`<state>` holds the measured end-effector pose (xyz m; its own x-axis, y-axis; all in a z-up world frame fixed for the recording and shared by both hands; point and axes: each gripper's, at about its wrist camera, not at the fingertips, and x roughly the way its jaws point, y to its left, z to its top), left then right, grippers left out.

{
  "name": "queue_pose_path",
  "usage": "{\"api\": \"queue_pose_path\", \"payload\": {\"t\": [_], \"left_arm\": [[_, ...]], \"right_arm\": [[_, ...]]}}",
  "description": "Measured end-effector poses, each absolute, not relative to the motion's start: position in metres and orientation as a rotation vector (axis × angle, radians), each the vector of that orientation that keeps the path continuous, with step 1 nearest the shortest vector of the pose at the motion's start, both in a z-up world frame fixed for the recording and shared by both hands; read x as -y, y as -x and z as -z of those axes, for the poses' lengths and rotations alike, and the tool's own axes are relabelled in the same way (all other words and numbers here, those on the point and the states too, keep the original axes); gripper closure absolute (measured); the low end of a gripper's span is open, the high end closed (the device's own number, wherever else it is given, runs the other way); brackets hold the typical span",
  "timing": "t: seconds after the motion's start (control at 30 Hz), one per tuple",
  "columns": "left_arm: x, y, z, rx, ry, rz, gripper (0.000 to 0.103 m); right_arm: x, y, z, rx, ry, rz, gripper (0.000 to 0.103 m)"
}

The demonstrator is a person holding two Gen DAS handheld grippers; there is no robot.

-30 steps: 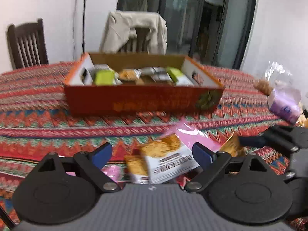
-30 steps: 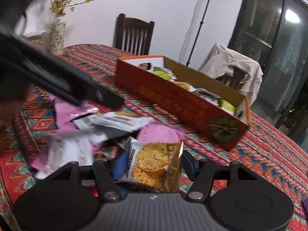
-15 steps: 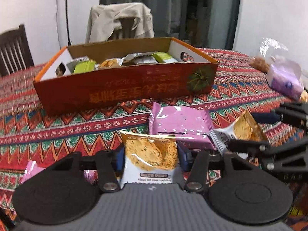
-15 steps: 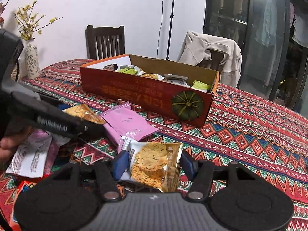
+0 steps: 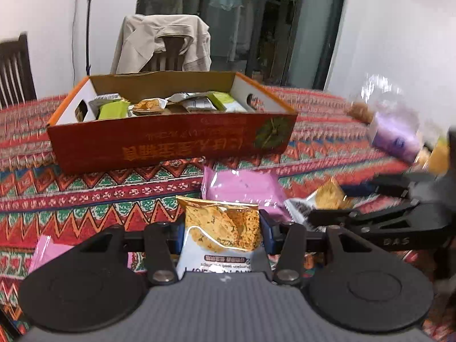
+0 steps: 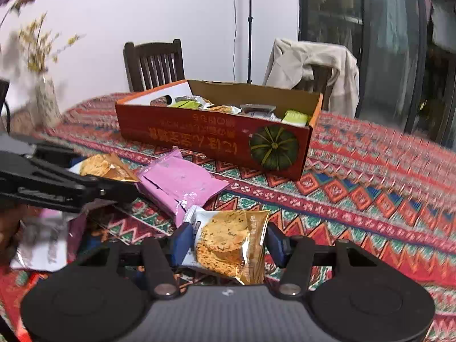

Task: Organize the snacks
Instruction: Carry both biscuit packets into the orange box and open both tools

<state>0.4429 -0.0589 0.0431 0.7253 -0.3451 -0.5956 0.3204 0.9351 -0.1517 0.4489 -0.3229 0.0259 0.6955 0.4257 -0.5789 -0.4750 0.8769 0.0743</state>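
**Both grippers loaded, box dead ahead**

Since a second ago the left gripper (image 5: 221, 229) has gone from wide open around a cracker pack to pinching it: its jaws have just been closing, and the left pack (image 5: 221, 235) now stands upright between the blue pads, lifted clear of the cloth. Over on the right gripper (image 6: 225, 242) the jaws have also just been closing a little further on its own gold pack (image 6: 228, 242), held at a slant with the foil edge towards the right pad.

Outward from both, the box (image 5: 171, 142) lies straight ahead across the cloth (image 6: 370, 185), its long side broadside to the grippers and its top open, already part full. A pink packet (image 6: 182, 182) lies flat between grippers and box. Neither hand looks clearly nearer; I'd guess either could go first, up and over the near wall.

From the left view you see the right gripper side-on, plus a purple bag (image 5: 394, 138) off to the right. Only the right view shows the vase (image 6: 47, 102) and more wrappers (image 6: 42, 242) under the left gripper.
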Motion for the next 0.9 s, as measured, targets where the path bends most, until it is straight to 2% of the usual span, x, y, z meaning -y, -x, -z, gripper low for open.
{"api": "queue_pose_path", "payload": {"t": [0.13,0.37,0.5,0.57,0.6,0.8,0.9], "left_arm": [[0.037,-0.425,-0.061,-0.643,0.122,0.355,0.054],[-0.021,-0.369,-0.078,-0.567,0.205,0.267,0.054],[-0.040,-0.370,-0.093,-0.535,0.221,0.223,0.054],[-0.041,-0.382,-0.105,-0.518,0.206,0.226,0.054],[-0.040,-0.391,-0.111,-0.516,0.198,0.230,0.054],[-0.027,-0.445,-0.137,-0.480,0.145,0.238,0.054],[-0.025,-0.455,-0.137,-0.451,0.141,0.243,0.054]], "right_arm": [[0.340,-0.453,-0.023,-0.660,-0.013,-0.478,0.054],[0.357,-0.415,-0.023,-0.664,-0.014,-0.421,0.055],[0.377,-0.398,-0.033,-0.653,-0.093,-0.416,0.063],[0.382,-0.403,-0.043,-0.642,-0.120,-0.428,0.090],[0.382,-0.407,-0.048,-0.635,-0.126,-0.433,0.092],[0.365,-0.452,-0.072,-0.618,-0.101,-0.477,0.092],[0.353,-0.461,-0.072,-0.632,0.007,-0.455,0.076]]}}
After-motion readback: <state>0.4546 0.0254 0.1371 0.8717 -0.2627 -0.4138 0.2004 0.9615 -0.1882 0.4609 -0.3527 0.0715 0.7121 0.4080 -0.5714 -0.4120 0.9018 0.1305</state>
